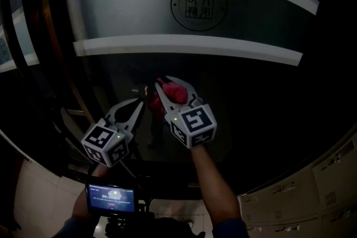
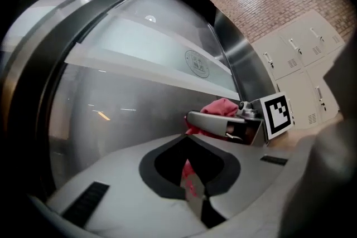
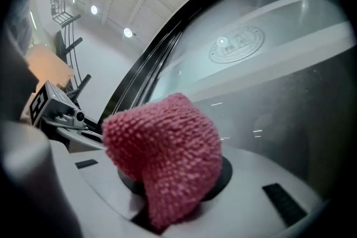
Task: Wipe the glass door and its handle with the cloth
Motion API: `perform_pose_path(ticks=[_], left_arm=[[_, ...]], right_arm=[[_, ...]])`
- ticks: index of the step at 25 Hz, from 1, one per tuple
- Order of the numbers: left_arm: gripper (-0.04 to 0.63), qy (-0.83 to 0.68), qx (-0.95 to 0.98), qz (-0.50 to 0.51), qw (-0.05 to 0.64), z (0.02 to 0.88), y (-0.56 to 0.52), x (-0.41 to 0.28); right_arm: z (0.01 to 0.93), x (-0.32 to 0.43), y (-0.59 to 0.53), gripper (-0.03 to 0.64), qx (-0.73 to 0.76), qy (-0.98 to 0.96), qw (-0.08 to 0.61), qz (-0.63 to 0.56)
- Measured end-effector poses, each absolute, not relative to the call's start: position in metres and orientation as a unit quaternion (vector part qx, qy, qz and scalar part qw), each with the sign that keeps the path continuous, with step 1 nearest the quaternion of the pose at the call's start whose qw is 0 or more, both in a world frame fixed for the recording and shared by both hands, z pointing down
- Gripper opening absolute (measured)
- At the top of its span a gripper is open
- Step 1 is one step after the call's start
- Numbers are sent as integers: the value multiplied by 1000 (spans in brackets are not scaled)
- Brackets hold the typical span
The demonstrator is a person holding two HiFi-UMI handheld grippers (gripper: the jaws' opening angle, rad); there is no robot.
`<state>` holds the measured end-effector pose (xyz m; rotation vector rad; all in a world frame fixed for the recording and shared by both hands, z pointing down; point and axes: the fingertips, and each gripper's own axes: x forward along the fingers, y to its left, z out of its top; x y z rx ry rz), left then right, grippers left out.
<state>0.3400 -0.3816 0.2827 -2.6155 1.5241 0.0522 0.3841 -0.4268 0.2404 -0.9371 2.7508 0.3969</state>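
Observation:
The glass door [image 1: 234, 92] fills the head view, dark, with two frosted bands and a round emblem [image 1: 198, 4]. My right gripper [image 1: 170, 89] is shut on a pink knitted cloth [image 1: 173, 91], which is held at or very near the glass below the lower band. In the right gripper view the cloth [image 3: 167, 153] bulges over the jaws and hides their tips. My left gripper [image 1: 140, 104] sits just left of it, pointing at the glass, jaws together and holding nothing [image 2: 188, 139]. The right gripper [image 2: 223, 122] shows beside it with the cloth [image 2: 218, 108]. I cannot make out a handle.
Dark door frame strips [image 1: 33, 36] run down the left. Cream lockers [image 1: 329, 181] stand at the lower right, also in the left gripper view [image 2: 290, 47] beside a brick wall [image 2: 268, 8]. A small lit screen [image 1: 110, 199] sits below my hands.

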Motion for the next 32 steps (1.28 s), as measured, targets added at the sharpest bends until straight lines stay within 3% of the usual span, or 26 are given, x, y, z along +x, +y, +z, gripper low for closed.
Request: perform_pose_path(ticks=[10, 18, 25, 32], left_arm=[[11, 463, -885, 11, 51, 294, -397, 446], [11, 446, -894, 2, 52, 300, -402, 488], [11, 456, -888, -3, 50, 304, -399, 470], [11, 500, -865, -2, 46, 307, -388, 390]], right_arm=[[245, 588, -455, 80, -437, 884, 100, 133], [244, 671, -466, 80, -486, 859, 105, 123], [236, 643, -452, 80, -477, 861, 136, 114], [247, 484, -425, 80, -371, 910, 140, 119]])
